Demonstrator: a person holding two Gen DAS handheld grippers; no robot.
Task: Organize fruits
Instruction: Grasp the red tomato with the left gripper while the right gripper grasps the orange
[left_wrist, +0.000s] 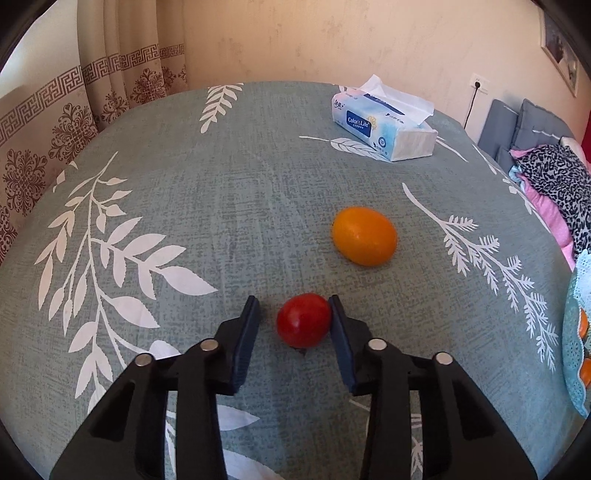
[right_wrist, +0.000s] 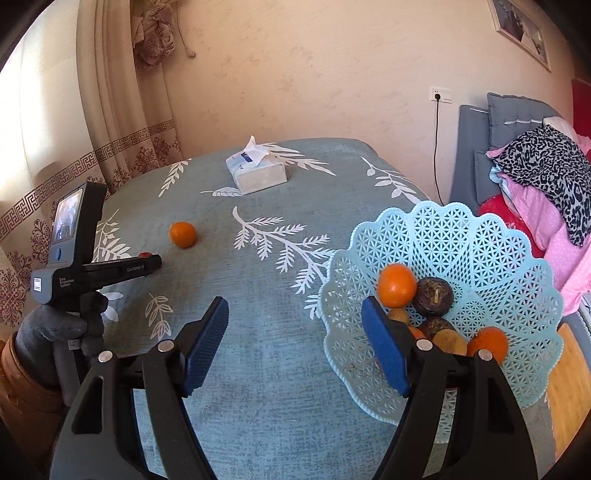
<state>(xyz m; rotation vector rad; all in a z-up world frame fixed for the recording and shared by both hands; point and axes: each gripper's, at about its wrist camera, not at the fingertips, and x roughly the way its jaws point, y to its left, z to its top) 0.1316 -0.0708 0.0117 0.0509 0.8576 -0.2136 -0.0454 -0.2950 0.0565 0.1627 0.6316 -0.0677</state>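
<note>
The left hand-held gripper (left_wrist: 293, 321) reaches down over the counter (left_wrist: 221, 206), which wears a grey-green cloth printed with white leaves. A small red tomato (left_wrist: 304, 320) sits between its blue pads: the right pad touches the fruit, while a thin gap shows at the left pad, so no full grip is visible. An orange citrus fruit (left_wrist: 365, 236) lies just beyond it on the cloth, and a tissue pack (left_wrist: 384, 125) stands well apart near the far edge. The right hand-held gripper (right_wrist: 295, 343) hangs open and empty beside a pale blue lattice basket (right_wrist: 461, 236) holding oranges and darker fruits.
</note>
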